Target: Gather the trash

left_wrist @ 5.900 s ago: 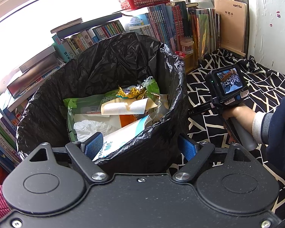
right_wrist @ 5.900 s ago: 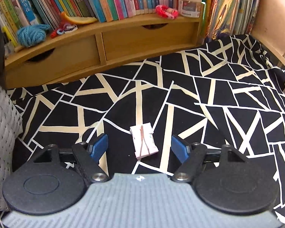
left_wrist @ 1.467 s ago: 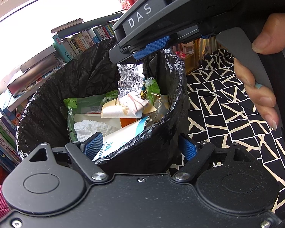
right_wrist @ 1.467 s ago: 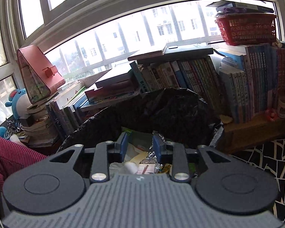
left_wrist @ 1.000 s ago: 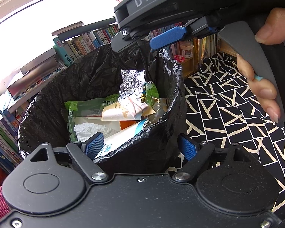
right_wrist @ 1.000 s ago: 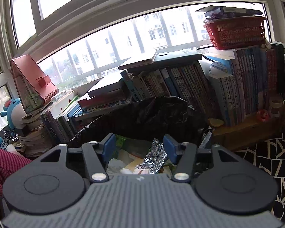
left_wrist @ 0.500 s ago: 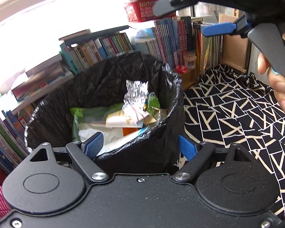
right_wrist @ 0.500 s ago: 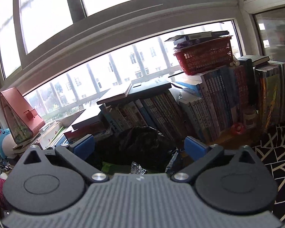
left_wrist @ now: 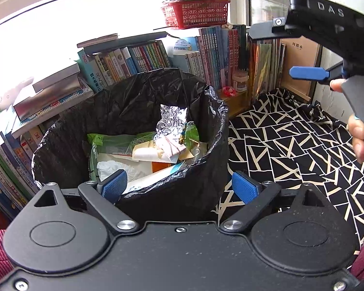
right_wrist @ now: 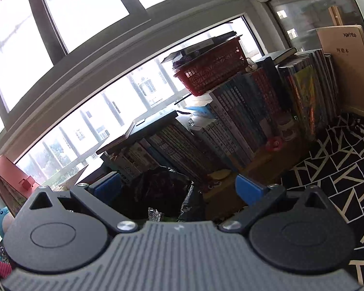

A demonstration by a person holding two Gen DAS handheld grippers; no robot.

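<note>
Left tongs (left_wrist: 179,185) apart, straddling bin (left_wrist: 206,111) rim; right tongs (right_wrist: 178,186) apart, empty, raised above bin.

Surface: we see a black cloth with cream crossing lines (left_wrist: 291,145), spread over the right half of the scene, rumpled at its far edge.
Far end: we find a low wooden shelf (left_wrist: 237,101) at the cloth's far edge, carrying a row of upright books (left_wrist: 213,55).
On the shelf: we make out a small white-lidded jar (left_wrist: 240,81) and a red-pink trinket (left_wrist: 228,90) just left of it.
Left edge: a bin lined with a black bag (left_wrist: 194,186) sits at the cloth's left edge; we cannot tell whether it rests on the cloth.
</note>
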